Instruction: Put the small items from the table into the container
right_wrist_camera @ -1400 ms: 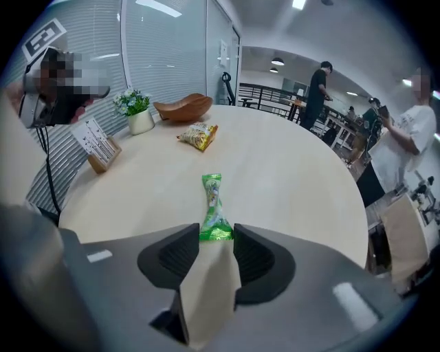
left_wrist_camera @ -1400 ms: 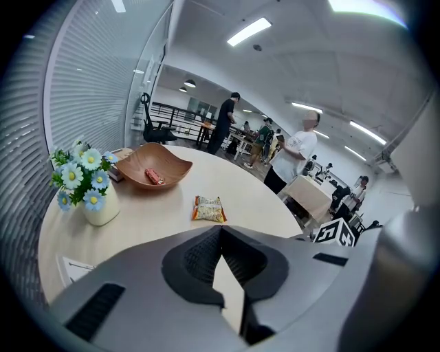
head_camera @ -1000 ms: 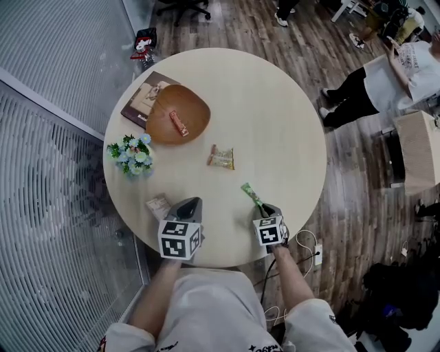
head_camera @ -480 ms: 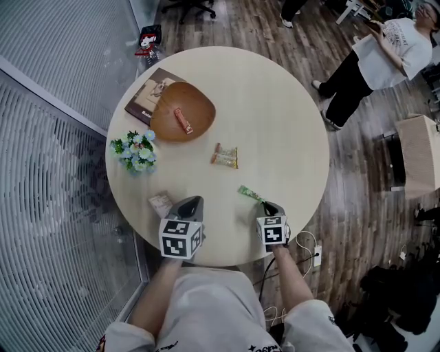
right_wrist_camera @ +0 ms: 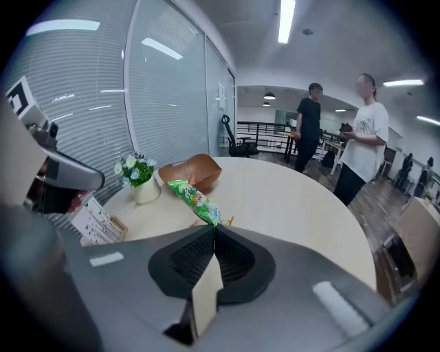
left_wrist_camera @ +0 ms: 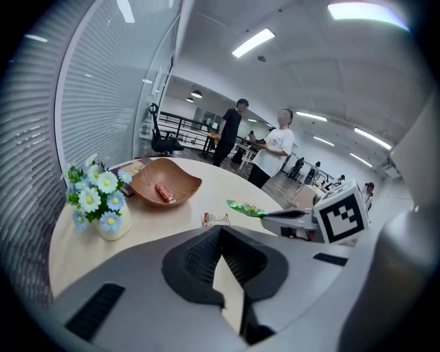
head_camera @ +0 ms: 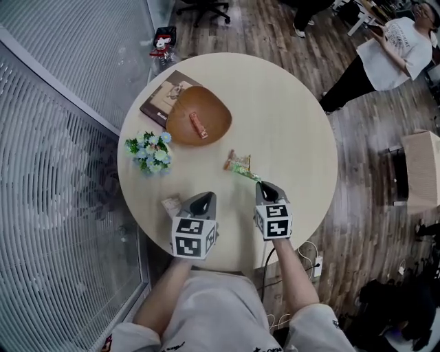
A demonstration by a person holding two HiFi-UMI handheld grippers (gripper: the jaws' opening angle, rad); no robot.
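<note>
My right gripper (head_camera: 262, 185) is shut on one end of a green snack packet (head_camera: 249, 174), which hangs clear of the round table (head_camera: 295, 117); the right gripper view shows the green packet (right_wrist_camera: 194, 198) sticking out past the closed tips. A brown bowl (head_camera: 198, 124) at the far left holds an orange-red bar (head_camera: 199, 126). A striped packet (head_camera: 238, 163) lies mid-table, just beyond the green one. My left gripper (head_camera: 206, 197) is shut and holds nothing, next to a small pale packet (head_camera: 171, 204) near the table's front edge.
A vase of blue and white flowers (head_camera: 152, 151) stands left of the grippers. A book (head_camera: 163, 97) lies partly under the bowl. A person (head_camera: 388, 51) stands beyond the table's right side, and an office chair (head_camera: 203, 9) is behind it.
My right gripper lifted the green packet off the table and carried it toward the middle, near the striped packet. The left gripper rose slightly.
</note>
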